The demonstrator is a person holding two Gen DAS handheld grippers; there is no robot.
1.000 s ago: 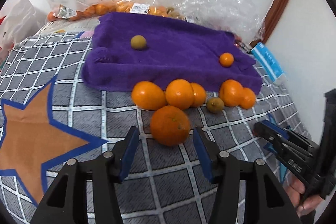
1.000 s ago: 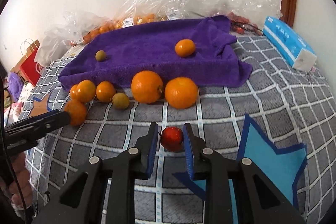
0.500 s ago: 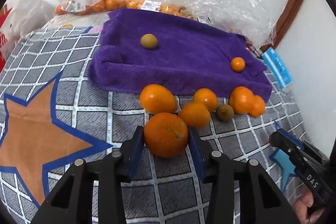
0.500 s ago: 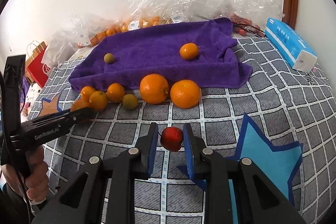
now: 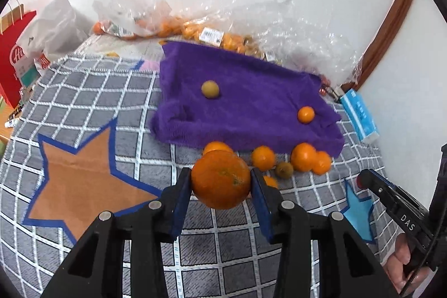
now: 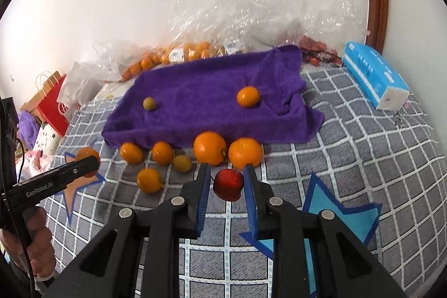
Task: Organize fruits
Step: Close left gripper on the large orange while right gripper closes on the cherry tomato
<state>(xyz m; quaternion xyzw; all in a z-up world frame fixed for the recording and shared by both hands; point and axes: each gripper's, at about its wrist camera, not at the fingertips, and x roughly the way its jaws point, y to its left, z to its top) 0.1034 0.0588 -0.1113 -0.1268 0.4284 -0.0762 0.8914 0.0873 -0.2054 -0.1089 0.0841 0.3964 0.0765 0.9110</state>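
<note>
My left gripper [image 5: 221, 183] is shut on a large orange [image 5: 220, 179] and holds it above the checked blanket; it also shows at the left of the right wrist view [image 6: 88, 162]. My right gripper [image 6: 226, 180] is shut on a small red fruit [image 6: 227, 184], lifted off the blanket. A purple towel [image 5: 251, 108] [image 6: 212, 102] carries a small green-brown fruit [image 5: 210, 89] [image 6: 149, 103] and a small orange [image 5: 306, 114] [image 6: 247, 96]. Several oranges [image 6: 209, 147] and a green-brown fruit [image 6: 182, 163] lie along the towel's front edge.
Clear plastic bags with oranges [image 5: 212, 37] lie against the wall behind the towel. A blue tissue box [image 6: 375, 78] lies at the right, a red paper bag [image 5: 16, 57] at the left. The grey checked blanket [image 5: 83, 108] has star patches.
My left gripper closed on the large orange and lifted it off the blanket. One orange rolled forward out of the row. My right gripper rose a little with the red fruit.
</note>
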